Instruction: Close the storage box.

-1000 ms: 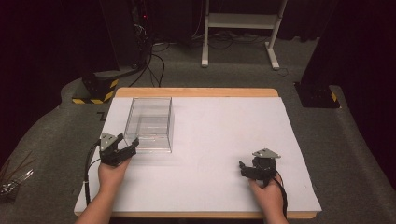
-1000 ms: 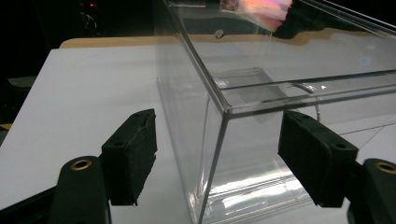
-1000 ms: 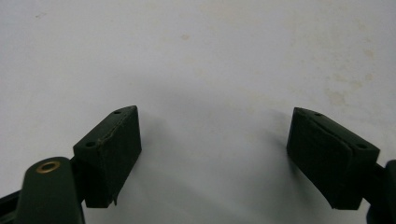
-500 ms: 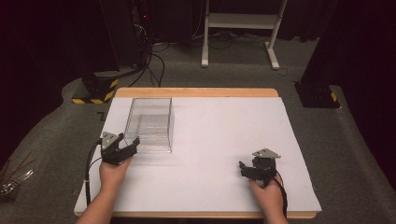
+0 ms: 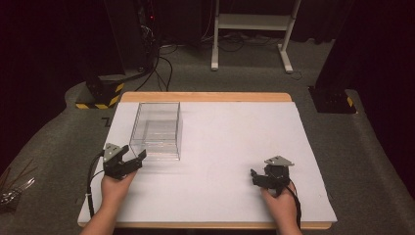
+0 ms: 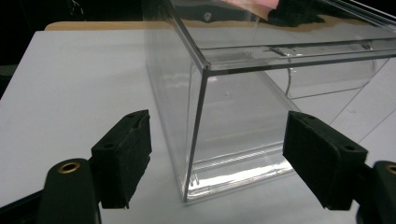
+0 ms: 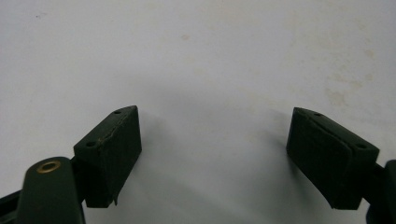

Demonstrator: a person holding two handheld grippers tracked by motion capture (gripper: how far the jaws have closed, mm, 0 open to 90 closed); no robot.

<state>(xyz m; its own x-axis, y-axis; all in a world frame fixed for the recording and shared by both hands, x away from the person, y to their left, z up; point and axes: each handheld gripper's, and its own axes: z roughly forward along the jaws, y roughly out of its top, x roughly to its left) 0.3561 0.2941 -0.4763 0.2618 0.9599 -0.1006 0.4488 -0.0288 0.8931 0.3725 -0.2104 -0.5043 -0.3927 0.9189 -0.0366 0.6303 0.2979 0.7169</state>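
Note:
A clear, open-topped plastic box stands on the left half of the white table. My left gripper sits just in front of the box's near left corner. In the left gripper view the box shows that corner edge ahead, between the two pads of the left gripper. The jaws have just been opening and neither pad touches the box. My right gripper rests low at the near right of the table. In the right gripper view the right gripper stands open over bare white surface.
The table's far wooden edge borders dark carpet. Behind it are cables, a white stand's legs and a yellow-and-black striped base. Thin metal pieces lie on the floor at the left.
The left gripper's jaws look slightly wider apart than before. The box and the right gripper have not moved.

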